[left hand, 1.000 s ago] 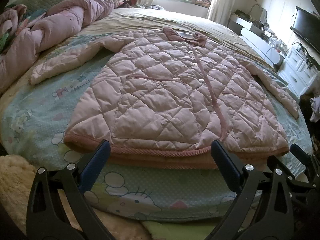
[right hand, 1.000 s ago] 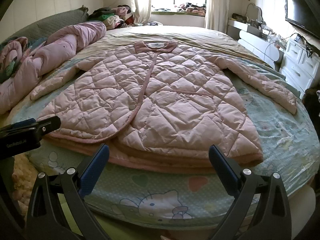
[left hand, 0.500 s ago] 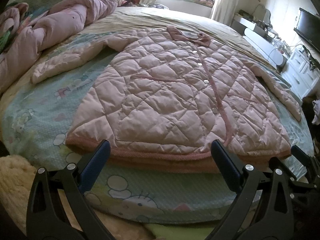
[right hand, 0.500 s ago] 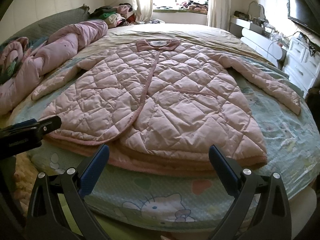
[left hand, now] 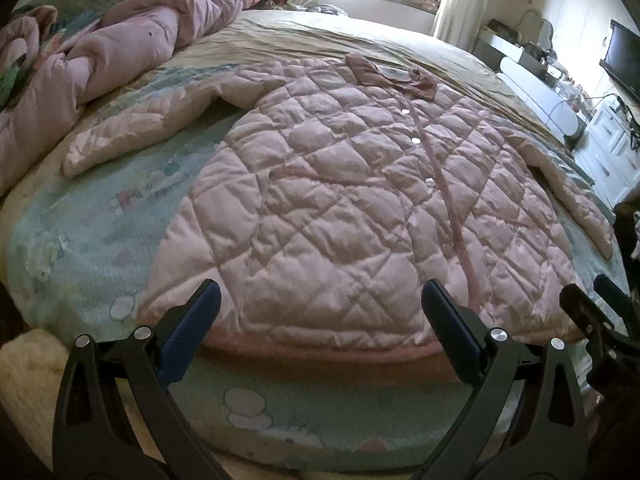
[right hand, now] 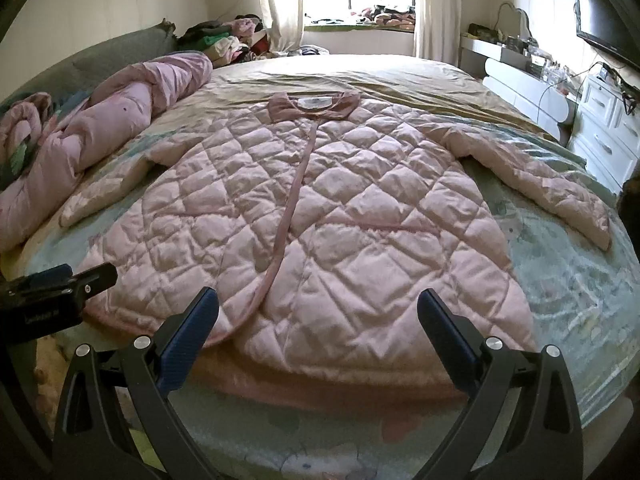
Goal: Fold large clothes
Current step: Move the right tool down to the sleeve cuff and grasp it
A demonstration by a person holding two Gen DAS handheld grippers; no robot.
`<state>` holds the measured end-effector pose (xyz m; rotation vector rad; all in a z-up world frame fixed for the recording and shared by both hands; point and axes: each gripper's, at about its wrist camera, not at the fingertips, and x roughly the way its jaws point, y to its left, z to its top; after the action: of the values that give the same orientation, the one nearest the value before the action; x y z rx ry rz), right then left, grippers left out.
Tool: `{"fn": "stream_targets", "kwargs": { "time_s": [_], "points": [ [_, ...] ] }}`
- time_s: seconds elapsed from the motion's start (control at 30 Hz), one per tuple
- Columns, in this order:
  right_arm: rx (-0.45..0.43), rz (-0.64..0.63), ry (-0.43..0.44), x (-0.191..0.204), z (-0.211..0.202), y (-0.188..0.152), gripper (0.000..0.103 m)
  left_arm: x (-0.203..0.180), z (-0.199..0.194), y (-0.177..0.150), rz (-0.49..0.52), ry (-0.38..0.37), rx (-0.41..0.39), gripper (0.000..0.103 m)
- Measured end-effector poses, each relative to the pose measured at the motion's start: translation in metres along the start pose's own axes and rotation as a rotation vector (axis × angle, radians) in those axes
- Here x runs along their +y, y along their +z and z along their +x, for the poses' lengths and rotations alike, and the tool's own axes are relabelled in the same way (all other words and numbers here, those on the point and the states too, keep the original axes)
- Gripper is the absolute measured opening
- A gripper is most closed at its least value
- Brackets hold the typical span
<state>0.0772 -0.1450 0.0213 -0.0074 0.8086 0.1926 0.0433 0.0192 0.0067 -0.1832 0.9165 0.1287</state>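
Laid face-up across the mint-green cartoon-print bedsheet (left hand: 80, 240): large pink diamond-quilted coat (left hand: 340, 208), buttoned, dusky-pink collar (right hand: 314, 105) toward 12 o'clock, hem toward 6, both sleeves spread out to 9 and 3. At 9 to 10 o'clock, beside the coat's sleeve, a rolled pink duvet (left hand: 120, 48), apart from it.

Closer than a second ago: coat fills more of both views, hem now running just beyond the fingertips, where before a band of sheet showed in front of it. Judged an approach to the hem, with folding not yet begun; no crease or fold visible anywhere on the coat.

Left gripper (left hand: 318, 312): blue-padded fingers spread wide, nothing between them, aimed at the hem left of the placket. Right gripper (right hand: 318, 320): likewise spread wide and empty, straddling the curved front edge at 6 o'clock. Far right at 2 o'clock, white drawer unit (right hand: 604, 136) and wall-mounted black television (right hand: 604, 20).

Writing: small pale lettering on the left gripper's body at 9 o'clock in the right view, too blurred to read. White neck label inside the collar, illegible.
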Motion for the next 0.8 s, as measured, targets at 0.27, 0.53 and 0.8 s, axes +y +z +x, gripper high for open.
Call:
{"fn": "stream_targets", "kwargs": {
  "time_s": [0.27,0.53,0.8],
  "points": [
    [-0.001,0.014,0.012,-0.01,0.019,0.029,0.099,-0.011,0.019,0.031,0.017,-0.002,0.009,0.094],
    [-0.002,0.045,0.012,-0.026,0.044,0.06,0.099,-0.023,0.045,0.07,0.019,-0.006,0.017,0.094],
    [0.034,0.091,0.013,-0.044,0.075,0.09,0.099,-0.042,0.07,0.106,0.035,-0.006,0.014,0.094]
  ]
}}
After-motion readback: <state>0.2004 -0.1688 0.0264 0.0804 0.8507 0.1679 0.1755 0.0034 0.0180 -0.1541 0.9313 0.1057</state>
